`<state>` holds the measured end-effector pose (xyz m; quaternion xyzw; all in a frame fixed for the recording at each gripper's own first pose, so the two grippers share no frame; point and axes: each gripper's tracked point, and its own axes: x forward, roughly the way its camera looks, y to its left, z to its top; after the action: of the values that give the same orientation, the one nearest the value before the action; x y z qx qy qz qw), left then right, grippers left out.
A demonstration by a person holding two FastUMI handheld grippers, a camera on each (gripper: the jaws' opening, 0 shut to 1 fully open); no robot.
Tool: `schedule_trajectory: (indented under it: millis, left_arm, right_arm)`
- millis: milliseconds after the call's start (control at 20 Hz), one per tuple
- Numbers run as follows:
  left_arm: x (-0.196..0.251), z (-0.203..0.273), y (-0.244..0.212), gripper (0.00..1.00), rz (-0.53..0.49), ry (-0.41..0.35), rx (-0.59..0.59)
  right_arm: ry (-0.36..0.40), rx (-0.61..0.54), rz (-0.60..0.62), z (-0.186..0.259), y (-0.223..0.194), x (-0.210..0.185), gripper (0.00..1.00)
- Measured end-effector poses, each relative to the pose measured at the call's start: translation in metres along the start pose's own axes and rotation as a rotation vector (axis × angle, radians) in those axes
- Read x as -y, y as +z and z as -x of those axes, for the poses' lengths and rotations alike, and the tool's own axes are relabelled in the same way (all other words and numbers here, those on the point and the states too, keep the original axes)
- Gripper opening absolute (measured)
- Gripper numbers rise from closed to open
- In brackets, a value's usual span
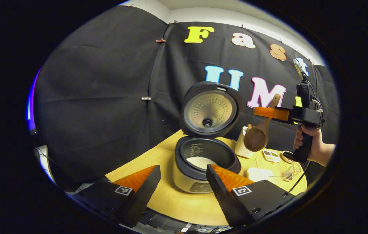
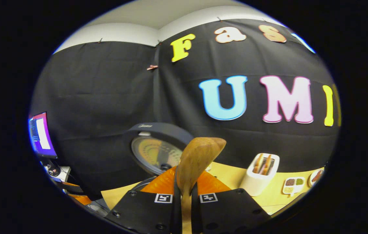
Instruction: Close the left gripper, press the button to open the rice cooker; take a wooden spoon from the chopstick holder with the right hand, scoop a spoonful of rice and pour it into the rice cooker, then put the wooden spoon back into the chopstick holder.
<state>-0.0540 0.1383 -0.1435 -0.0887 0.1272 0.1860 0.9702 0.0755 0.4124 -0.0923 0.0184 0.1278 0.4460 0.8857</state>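
Observation:
The rice cooker (image 1: pixel 190 177) stands open on the table, its lid (image 1: pixel 208 109) upright and white rice (image 1: pixel 200 161) in the pot. My left gripper (image 1: pixel 183 169) hovers in front of it, open and holding nothing. To the right of the cooker, my right gripper (image 1: pixel 262 112) is shut on the wooden spoon (image 1: pixel 255 138), whose bowl hangs down in front of the white chopstick holder (image 1: pixel 240 148). No rice shows on the spoon. In the right gripper view the spoon's handle (image 2: pixel 200 156) rises between the fingers of my right gripper (image 2: pixel 187 172), with the cooker lid (image 2: pixel 157 149) behind and the chopstick holder (image 2: pixel 262 174) to the right.
A clear container (image 1: pixel 266 169) with something white in it, a sectioned dish (image 1: pixel 271 155) and a small wire rack (image 1: pixel 293 172) lie on the wooden table (image 1: pixel 177 201) right of the cooker. A hand (image 1: pixel 315 146) holds the right gripper. A monitor (image 2: pixel 40 135) glows at far left.

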Motion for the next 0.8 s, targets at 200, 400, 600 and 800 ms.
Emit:
schedule_trajectory:
  millis: [200,400,600,800]
  left_arm:
    - [0.040,-0.017,0.003,0.95,-0.020,-0.079,-0.012]
    - [0.082,-0.029,0.006,0.95,-0.049,-0.155,-0.022]
    - [0.113,-0.040,0.007,0.95,-0.073,-0.196,-0.040]
    - [0.132,-0.046,0.008,0.95,-0.103,-0.186,-0.041]
  right_arm:
    - [-0.180,0.026,-0.042,0.046,0.013,0.090,0.15]
    - [-0.378,0.036,-0.098,0.101,0.009,0.182,0.15]
    - [-0.575,0.051,-0.208,0.159,-0.003,0.268,0.16]
    - [-0.733,0.080,-0.317,0.206,-0.017,0.341,0.16]
